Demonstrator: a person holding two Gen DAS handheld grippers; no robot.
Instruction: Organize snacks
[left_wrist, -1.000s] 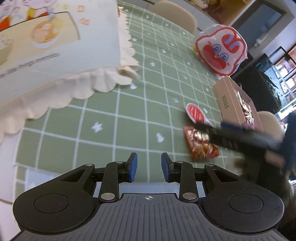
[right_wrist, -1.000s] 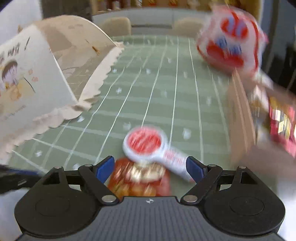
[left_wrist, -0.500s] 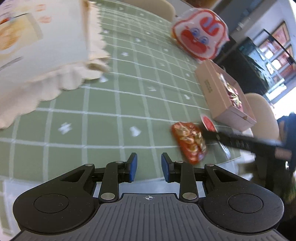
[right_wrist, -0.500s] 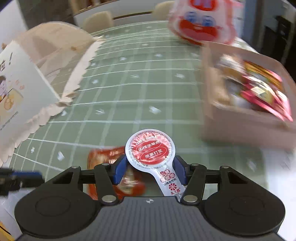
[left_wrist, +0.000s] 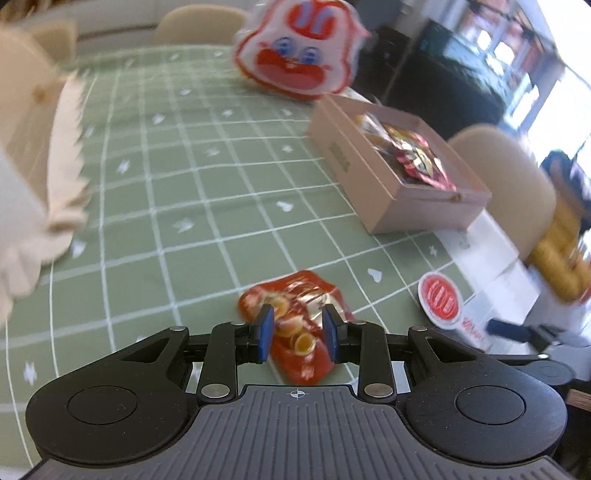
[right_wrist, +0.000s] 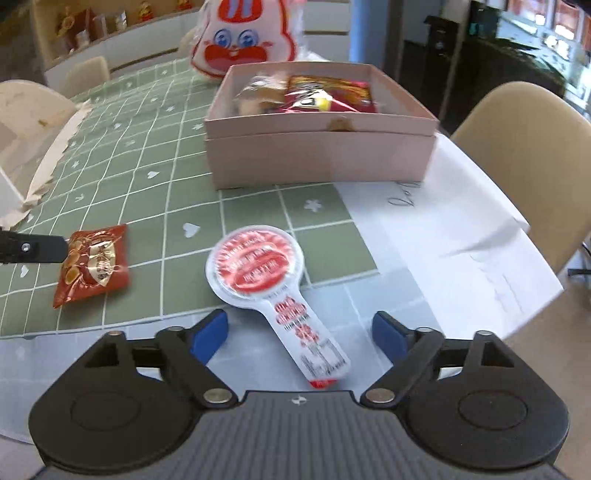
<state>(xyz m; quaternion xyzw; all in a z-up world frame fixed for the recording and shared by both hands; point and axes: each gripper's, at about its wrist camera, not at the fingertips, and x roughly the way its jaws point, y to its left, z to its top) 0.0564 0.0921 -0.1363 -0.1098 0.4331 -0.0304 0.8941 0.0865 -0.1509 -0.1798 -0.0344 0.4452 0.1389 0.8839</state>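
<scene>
Low in the right wrist view, the right gripper (right_wrist: 299, 334) has just opened wide, releasing the red-and-white paddle-shaped snack (right_wrist: 269, 284) short of the pink cardboard box (right_wrist: 317, 155); the left gripper (left_wrist: 297, 332), part-open, grips nothing.

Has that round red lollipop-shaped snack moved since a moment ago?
Yes. The lollipop-shaped snack went toward the pink box, away from the red packet.

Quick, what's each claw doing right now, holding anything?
Left gripper: part open, over the red snack packet, not gripping it.
Right gripper: jaws just opened wide; the spoon-shaped snack lies loose between them.
</scene>
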